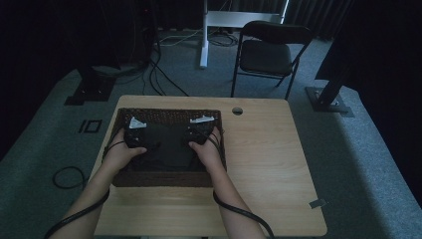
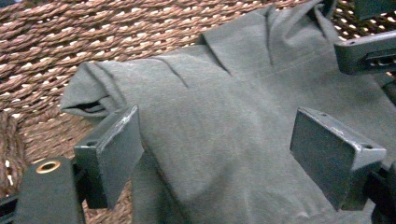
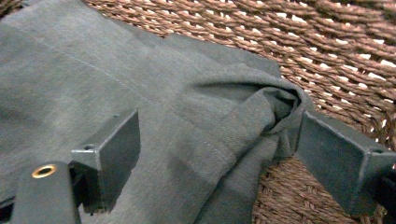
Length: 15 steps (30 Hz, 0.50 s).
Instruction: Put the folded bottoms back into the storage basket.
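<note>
Now | cloth (image 1: 166, 144) was laid folded inside basket (image 1: 169, 115) | left gripper (image 2: 229, 154) and right gripper (image 3: 224, 158) were spread, nothing pinched | lift should be straight, clear of folds above basket.

I can read no text, label, brand, number or sign anywhere here, neither on my tools nor on what lies under them on the table.

Matt grey cloth garment (image 2: 224, 121) lies in a rough woven wicker basket (image 2: 70, 42).
</note>
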Tool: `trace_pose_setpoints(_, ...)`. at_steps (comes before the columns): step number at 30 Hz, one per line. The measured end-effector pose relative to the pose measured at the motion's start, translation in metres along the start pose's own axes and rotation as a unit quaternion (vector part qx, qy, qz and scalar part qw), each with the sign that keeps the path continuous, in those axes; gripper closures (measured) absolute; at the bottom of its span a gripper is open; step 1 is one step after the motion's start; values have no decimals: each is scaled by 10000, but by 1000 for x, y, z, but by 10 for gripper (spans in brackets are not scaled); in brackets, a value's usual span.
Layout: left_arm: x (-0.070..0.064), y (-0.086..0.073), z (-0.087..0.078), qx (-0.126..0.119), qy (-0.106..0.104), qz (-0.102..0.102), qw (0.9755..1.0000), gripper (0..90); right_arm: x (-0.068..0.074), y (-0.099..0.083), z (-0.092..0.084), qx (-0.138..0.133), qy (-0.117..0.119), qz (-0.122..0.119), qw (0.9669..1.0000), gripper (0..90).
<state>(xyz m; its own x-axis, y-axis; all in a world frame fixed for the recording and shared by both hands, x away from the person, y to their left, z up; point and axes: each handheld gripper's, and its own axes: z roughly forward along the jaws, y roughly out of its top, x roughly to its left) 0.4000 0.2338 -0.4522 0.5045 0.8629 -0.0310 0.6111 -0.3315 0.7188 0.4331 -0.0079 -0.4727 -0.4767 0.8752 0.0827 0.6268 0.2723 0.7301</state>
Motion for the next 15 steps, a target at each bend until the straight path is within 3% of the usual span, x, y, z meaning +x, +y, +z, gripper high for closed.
trace_pose_setpoints(6,-1,1,-6,-156,-131,-5,9998,175,0,4,-8,-54,-42,-130,9999,139)
trace_pose_setpoints(9,0,2,-9,-241,-137,-21,9996,175,-1,4,-11,-79,-6,-91,9999,139)
trace_pose_setpoints(12,1,5,-14,-345,-181,-172,9991,174,-3,5,-13,-127,-16,-42,9999,139)
trace_pose_setpoints(15,2,8,-19,-403,-208,-160,9988,174,-5,7,-17,-205,-4,16,9998,140)
